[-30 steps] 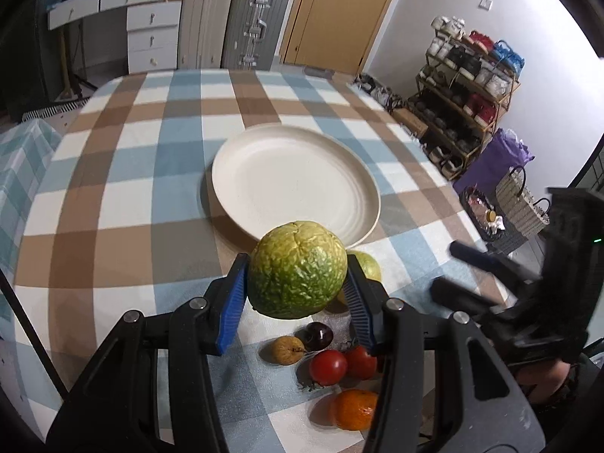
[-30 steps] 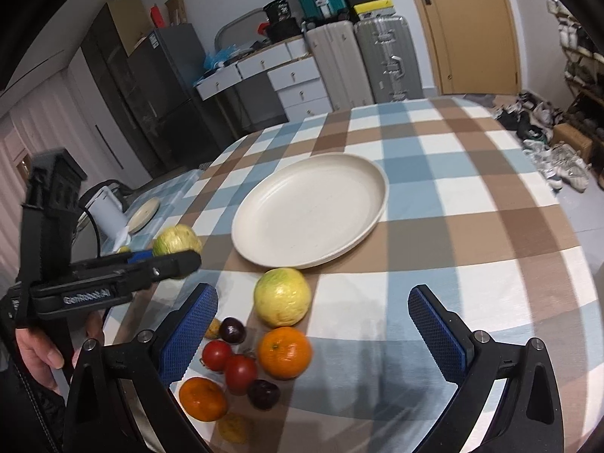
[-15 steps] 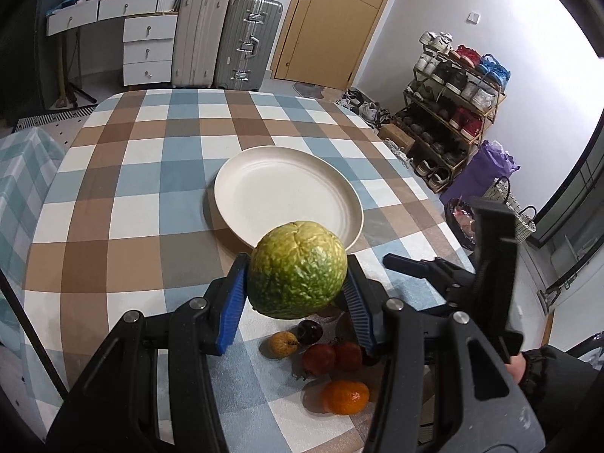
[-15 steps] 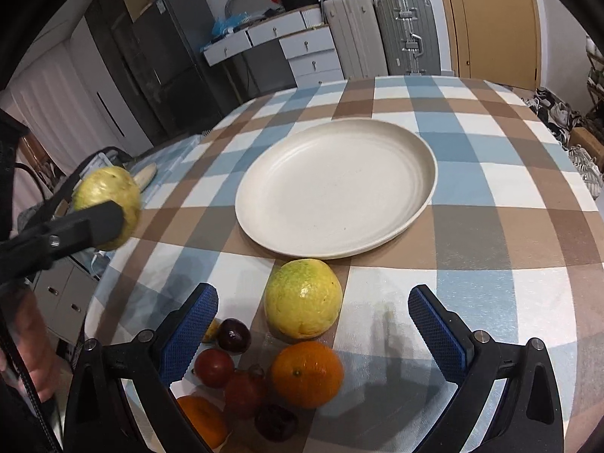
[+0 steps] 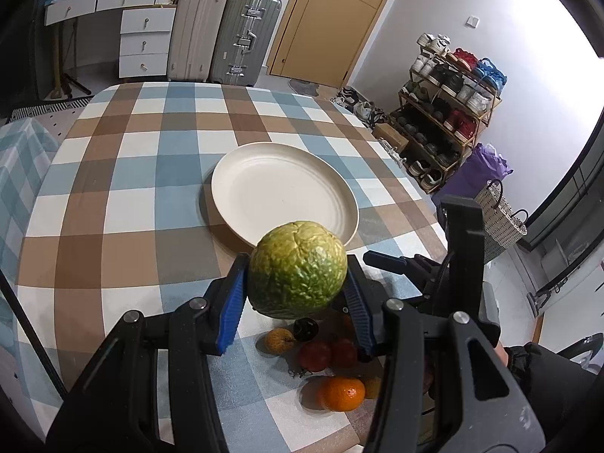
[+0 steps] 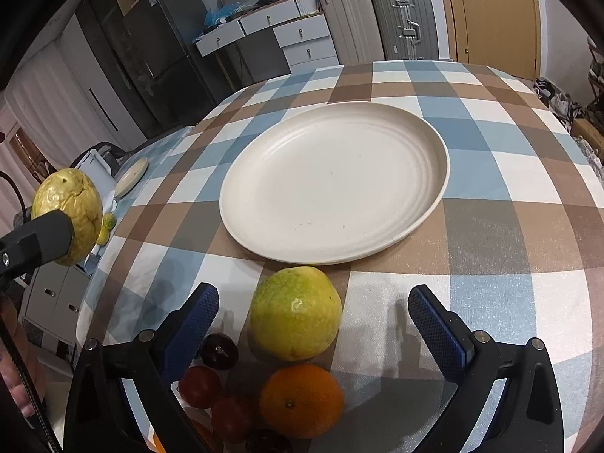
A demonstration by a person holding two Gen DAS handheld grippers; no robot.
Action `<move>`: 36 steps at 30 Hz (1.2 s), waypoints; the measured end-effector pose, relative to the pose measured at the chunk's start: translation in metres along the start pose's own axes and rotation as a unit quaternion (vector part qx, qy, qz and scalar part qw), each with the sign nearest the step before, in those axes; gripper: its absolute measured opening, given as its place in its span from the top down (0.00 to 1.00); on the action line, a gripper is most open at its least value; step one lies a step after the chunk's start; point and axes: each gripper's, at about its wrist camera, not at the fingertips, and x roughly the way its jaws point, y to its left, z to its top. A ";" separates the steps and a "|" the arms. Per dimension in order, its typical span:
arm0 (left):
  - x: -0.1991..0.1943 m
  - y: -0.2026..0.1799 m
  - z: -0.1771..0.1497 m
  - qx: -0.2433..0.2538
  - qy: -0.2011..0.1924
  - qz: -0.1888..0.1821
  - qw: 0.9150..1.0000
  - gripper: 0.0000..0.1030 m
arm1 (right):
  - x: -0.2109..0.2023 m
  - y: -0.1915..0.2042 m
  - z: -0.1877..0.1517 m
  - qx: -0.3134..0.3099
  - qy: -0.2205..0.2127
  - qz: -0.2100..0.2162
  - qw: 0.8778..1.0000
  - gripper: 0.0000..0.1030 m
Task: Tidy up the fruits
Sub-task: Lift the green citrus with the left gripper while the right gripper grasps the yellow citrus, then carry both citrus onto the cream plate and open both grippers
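On the checked tablecloth, the round cream plate point(image 6: 422, 139) sits empty; the left gripper point(image 5: 298, 294) clamps a bumpy green fruit point(image 5: 298, 270) aloft, the right gripper point(image 6: 313, 321) gapes wide around a smooth yellow-green fruit point(image 6: 296, 313), smaller fruits unsorted.

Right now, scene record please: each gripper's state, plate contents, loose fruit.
left gripper: shut on the green fruit, held above the table
right gripper: open, fingers either side of the yellow fruit, not touching
plate: empty
table: yellow fruit, orange, tomatoes, a dark plum clustered near the plate
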 end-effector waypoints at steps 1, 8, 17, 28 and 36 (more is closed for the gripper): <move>0.000 0.000 0.000 0.001 0.000 0.000 1.000 0.55 | 0.000 0.001 0.000 -0.001 0.002 0.003 1.000 0.00; 0.002 -0.001 -0.001 0.005 0.001 0.002 1.000 0.55 | 0.006 0.002 -0.003 0.000 0.025 0.016 1.000 0.26; 0.004 -0.001 -0.001 0.003 0.000 0.005 1.000 0.55 | 0.005 0.004 -0.004 0.001 0.037 0.022 0.999 0.51; 0.007 0.002 -0.002 0.002 -0.002 0.027 1.000 0.55 | -0.014 0.004 -0.005 -0.006 0.017 0.019 1.000 0.52; 0.020 -0.003 -0.002 0.016 -0.001 0.057 0.998 0.55 | -0.040 -0.002 -0.003 0.003 -0.015 0.033 0.999 0.52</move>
